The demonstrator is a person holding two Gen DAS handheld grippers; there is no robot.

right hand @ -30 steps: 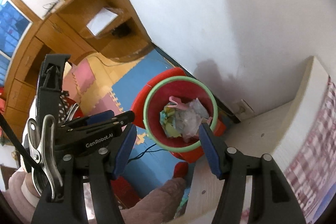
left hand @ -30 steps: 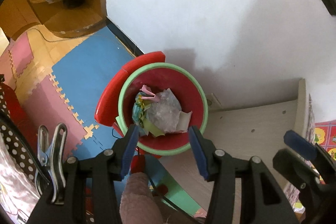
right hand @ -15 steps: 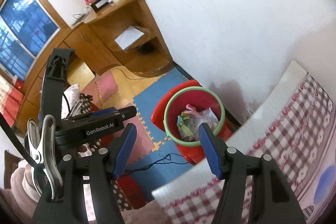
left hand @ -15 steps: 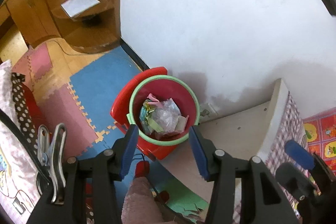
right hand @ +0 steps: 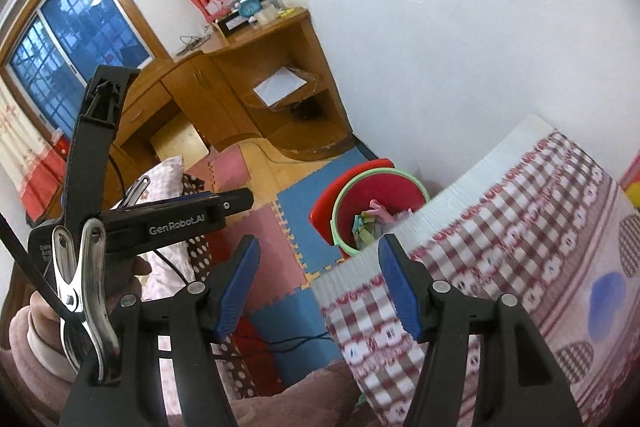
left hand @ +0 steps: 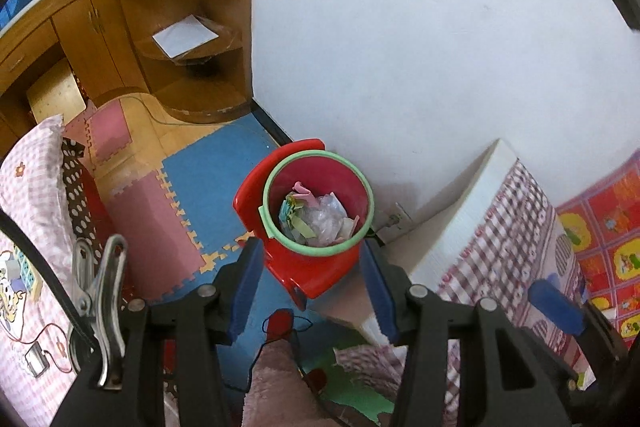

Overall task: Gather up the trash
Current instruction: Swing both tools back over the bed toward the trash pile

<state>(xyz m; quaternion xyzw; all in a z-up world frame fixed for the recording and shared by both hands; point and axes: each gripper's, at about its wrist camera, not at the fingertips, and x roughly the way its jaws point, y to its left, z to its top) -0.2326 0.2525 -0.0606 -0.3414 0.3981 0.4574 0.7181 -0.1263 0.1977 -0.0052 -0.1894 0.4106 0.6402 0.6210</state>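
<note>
left gripper (left hand: 310, 285) tilts steeply down over the floor, blue pads apart, nothing between them. right gripper (right hand: 318, 285) angles down less steeply, pads spread wide and empty, its right finger over the edge of the checked bedspread (right hand: 520, 247). the left gripper's black body also shows at the left of the right wrist view.

red bin (left hand: 316, 215) with a green rim stands on the blue foam mat (left hand: 212, 175), close against the white wall (left hand: 420, 47) and just beside the bed's corner. crumpled trash (left hand: 316, 217), paper and clear plastic, lies inside it. pink mat tiles adjoin the blue. wooden corner desk (left hand: 180, 39) stands further along the wall, a white sheet on its shelf. window (right hand: 72, 39) with curtains behind the desk.
</note>
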